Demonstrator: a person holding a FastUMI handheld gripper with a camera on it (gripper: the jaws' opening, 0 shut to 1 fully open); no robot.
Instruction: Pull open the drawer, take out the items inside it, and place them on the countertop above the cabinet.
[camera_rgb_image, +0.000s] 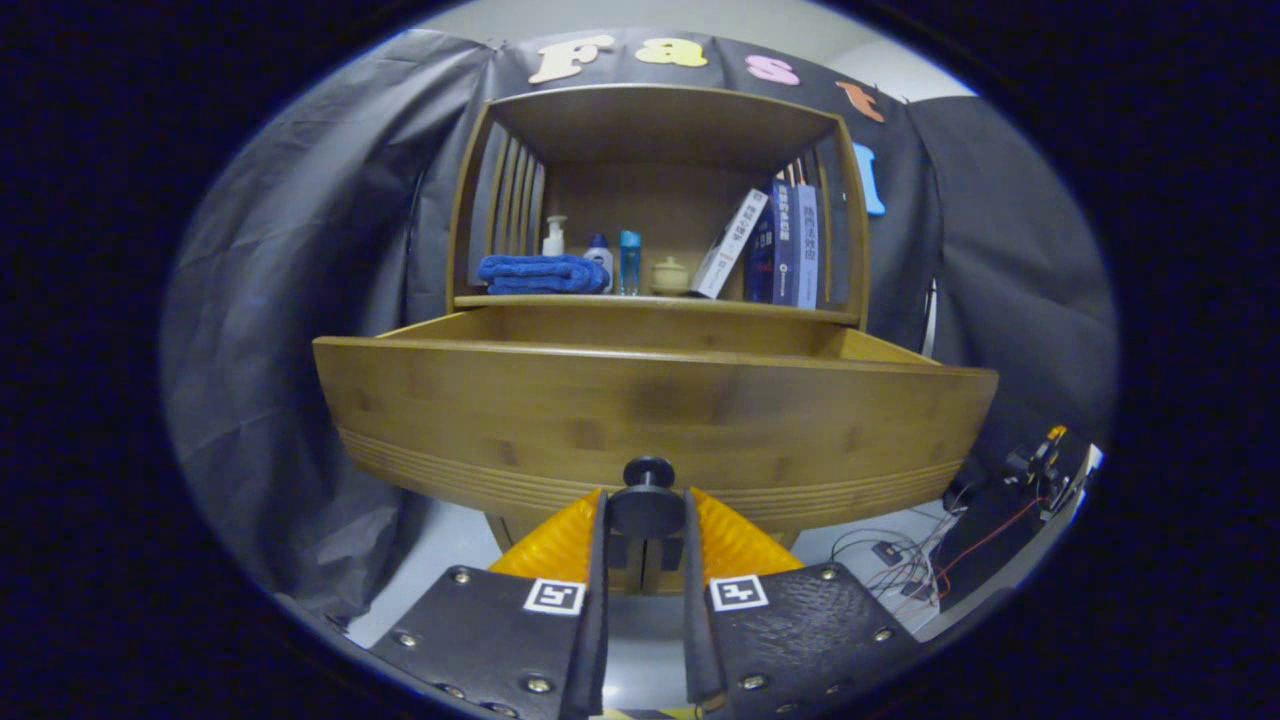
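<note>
Gripper: my gripper (646, 512) is clamped on the drawer knob (648, 500), one finger pressing each side of it.
Drawer: the wooden drawer (650, 420) stands pulled out of the cabinet (660, 190) toward me, its front panel just beyond my fingers.
Drawer contents: the front panel hides the inside, so I cannot tell what lies there.
Countertop: the shelf (660, 302) above the drawer carries a folded blue towel (543, 274), a pump bottle (554, 236), two small bottles (615, 262), a small lidded jar (669, 276) and leaning books (775, 248).
Floor: loose cables (900, 565) lie beside the cabinet, right of my fingers.
</note>
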